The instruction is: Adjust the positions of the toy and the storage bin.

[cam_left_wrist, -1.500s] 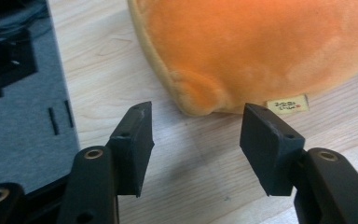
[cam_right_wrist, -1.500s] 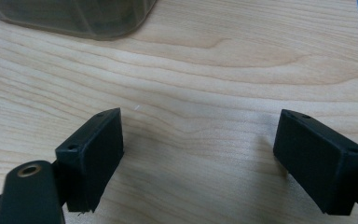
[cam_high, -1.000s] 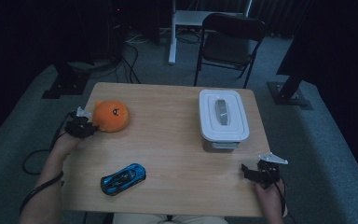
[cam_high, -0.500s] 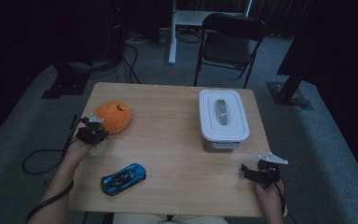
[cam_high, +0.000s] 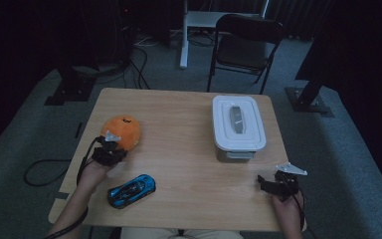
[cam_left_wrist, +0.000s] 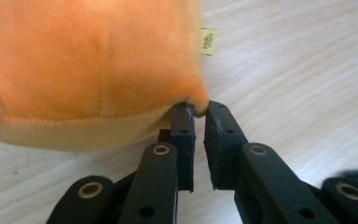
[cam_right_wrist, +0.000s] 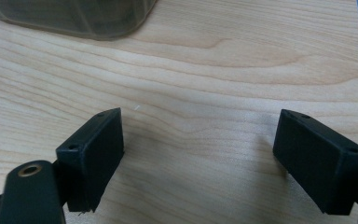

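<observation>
Pale wooden surface (cam_high: 189, 139) is carrying a round orange plush toy (cam_left_wrist: 88, 70); the left hand-held gripper (cam_left_wrist: 196, 109) is pinching its edge to drag it, while the right hand-held gripper (cam_right_wrist: 198, 154) is waiting open.

Dim lab or studio recording space. Light wooden table (cam_high: 189, 119) on grey carpet. Behind the table: black folding chair (cam_high: 246, 42) and a white stand leg (cam_high: 183, 35). Left of the table: cables (cam_high: 129, 59) trailing from dark equipment. Black stand bases (cam_high: 308, 97) flank the table.
</observation>
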`<state>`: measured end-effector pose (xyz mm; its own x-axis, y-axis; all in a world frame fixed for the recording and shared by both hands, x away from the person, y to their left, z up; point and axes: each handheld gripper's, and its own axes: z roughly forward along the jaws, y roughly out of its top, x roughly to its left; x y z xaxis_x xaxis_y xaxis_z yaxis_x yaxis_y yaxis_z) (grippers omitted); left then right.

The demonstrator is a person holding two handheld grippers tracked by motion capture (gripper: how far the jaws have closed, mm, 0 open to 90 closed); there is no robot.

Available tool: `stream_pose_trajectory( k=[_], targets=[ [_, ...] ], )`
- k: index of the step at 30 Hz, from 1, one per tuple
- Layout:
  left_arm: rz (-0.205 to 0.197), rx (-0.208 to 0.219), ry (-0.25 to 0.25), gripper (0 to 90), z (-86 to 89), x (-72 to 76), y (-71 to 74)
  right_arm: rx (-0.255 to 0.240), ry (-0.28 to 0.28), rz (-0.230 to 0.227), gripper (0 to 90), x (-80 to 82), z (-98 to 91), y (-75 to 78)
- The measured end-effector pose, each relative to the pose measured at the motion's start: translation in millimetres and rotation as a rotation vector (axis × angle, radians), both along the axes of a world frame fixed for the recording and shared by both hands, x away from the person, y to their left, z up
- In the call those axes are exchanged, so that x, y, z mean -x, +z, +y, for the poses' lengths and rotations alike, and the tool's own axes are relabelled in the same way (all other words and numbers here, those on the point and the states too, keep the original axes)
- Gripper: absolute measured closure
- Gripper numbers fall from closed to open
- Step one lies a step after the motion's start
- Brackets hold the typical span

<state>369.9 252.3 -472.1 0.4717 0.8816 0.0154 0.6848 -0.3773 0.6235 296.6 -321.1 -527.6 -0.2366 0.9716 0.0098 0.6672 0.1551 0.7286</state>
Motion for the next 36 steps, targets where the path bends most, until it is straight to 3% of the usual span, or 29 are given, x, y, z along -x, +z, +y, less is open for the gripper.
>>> stream_pose_trajectory(
  k=[2, 5, 8, 9, 10, 12, 13, 14, 15, 16, 20, 23, 25, 28, 33, 34, 35, 36],
  targets=[
    [0.006, 0.056, -0.042, 82.4, -4.6, 8.6, 2.8, 0.0, 0.0, 0.0, 15.8, 0.0, 0.0, 0.0],
    [-0.015, 0.051, -0.079, 76.6, -9.8, 16.8, 9.5, 0.0, 0.0, 0.0, 15.8, 0.0, 0.0, 0.0],
    [-0.039, 0.026, -0.084, 68.8, -11.7, 20.9, 17.0, 0.0, 0.0, 0.0, 15.7, 0.1, 0.0, 0.0],
    [-0.052, 0.028, -0.067, 53.0, -11.4, 21.9, 25.1, 0.0, 0.0, 0.001, 15.8, 0.1, 0.0, 0.0],
    [-0.067, 0.022, -0.045, 45.5, -11.2, 21.5, 29.2, 0.0, 0.0, 0.0, 15.7, 0.0, 0.0, 0.0],
    [-0.079, 0.023, -0.029, 36.9, -9.6, 20.4, 33.7, 0.0, -0.001, 0.0, 15.7, 0.1, 0.1, 0.0],
    [-0.079, 0.023, -0.029, 36.9, -9.6, 20.4, 33.7, 0.0, 0.0, 0.001, 15.7, 0.1, 0.0, 0.0],
    [-0.102, 0.008, 0.043, 25.7, -4.7, 11.7, 45.2, 0.0, 0.0, 0.0, 15.7, 0.0, 0.0, 0.0],
    [-0.102, 0.008, 0.043, 18.7, -4.7, 11.7, 45.2, 0.0, 0.0, 0.0, 15.7, 0.0, 0.0, 0.0],
    [-0.104, 0.0, 0.078, 16.4, -3.4, 7.8, 47.7, 0.0, 0.0, 0.0, 15.8, 0.0, 0.0, 0.0],
    [-0.109, 0.002, 0.124, 12.7, 0.5, -6.9, 52.6, 0.0, 0.0, 0.0, 15.8, 0.0, 0.0, 0.0],
    [-0.138, -0.038, 0.139, 13.4, -1.6, -19.5, 51.5, 0.0, 0.0, 0.0, 15.8, 0.0, 0.0, 0.0],
    [-0.115, 0.007, 0.146, 14.7, -0.5, -33.2, 50.4, 0.0, 0.0, 0.0, 15.8, 0.0, 0.0, 0.0],
    [-0.112, 0.024, 0.156, 14.9, 0.8, -41.1, 48.3, 0.0, 0.0, 0.0, 15.8, 0.0, 0.0, 0.0],
    [-0.104, -0.007, 0.132, 15.5, 2.8, -55.4, 34.5, 0.0, 0.0, 0.0, 15.7, 0.0, 0.0, 0.0],
    [-0.127, -0.024, 0.12, 15.5, 3.2, -56.3, 30.2, 0.0, 0.0, 0.0, 15.7, 0.0, 0.0, 0.0],
    [-0.168, -0.079, 0.108, 15.5, 2.5, -57.5, 21.1, 0.0, 0.0, 0.0, 15.8, 0.0, 0.0, 0.0],
    [-0.183, -0.092, 0.108, 15.5, 2.9, -58.6, 17.8, 0.0, 0.0, 0.0, 15.8, 0.0, 0.0, 0.0]
  ],
)
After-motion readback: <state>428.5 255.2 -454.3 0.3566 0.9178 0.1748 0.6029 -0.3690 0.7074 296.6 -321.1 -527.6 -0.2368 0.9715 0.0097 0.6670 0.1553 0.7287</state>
